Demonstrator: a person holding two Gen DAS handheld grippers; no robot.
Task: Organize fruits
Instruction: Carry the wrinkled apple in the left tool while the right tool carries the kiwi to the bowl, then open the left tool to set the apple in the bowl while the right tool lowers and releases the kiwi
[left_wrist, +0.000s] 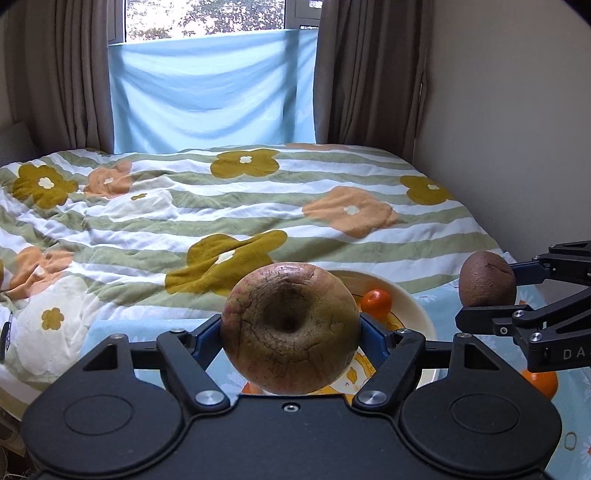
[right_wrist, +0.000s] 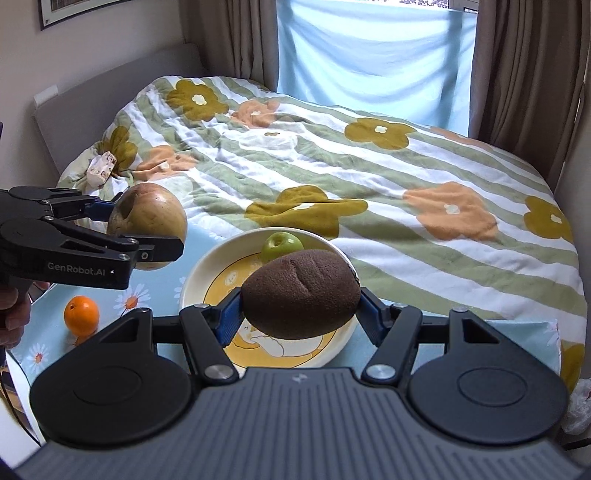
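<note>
left gripper (left_wrist: 291, 328) clamped on big russet apple (left_wrist: 290, 328); right gripper (right_wrist: 301, 301) clamped on brown kiwi (right_wrist: 301, 295), long axis crosswise, above the plate (right_wrist: 195, 275), nearer than left.

Brown fruit (right_wrist: 301, 295); yellow-green russet apple (left_wrist: 290, 328); orange tangerine (right_wrist: 81, 315); floral striped quilt (right_wrist: 369, 177).

The right hand-held gripper (right_wrist: 301, 301) clamps a brown, rough oval fruit (right_wrist: 301, 293) above a round cream plate with a yellow cartoon print (right_wrist: 195, 273). A small green apple (right_wrist: 282, 245) lies at the plate's twelve o'clock. At nine o'clock, the left hand-held gripper (right_wrist: 147, 225) grips a large yellowish-brown apple (right_wrist: 151, 216); a small orange (right_wrist: 81, 315) sits below it on the daisy-print tabletop (right_wrist: 155, 288).
</note>
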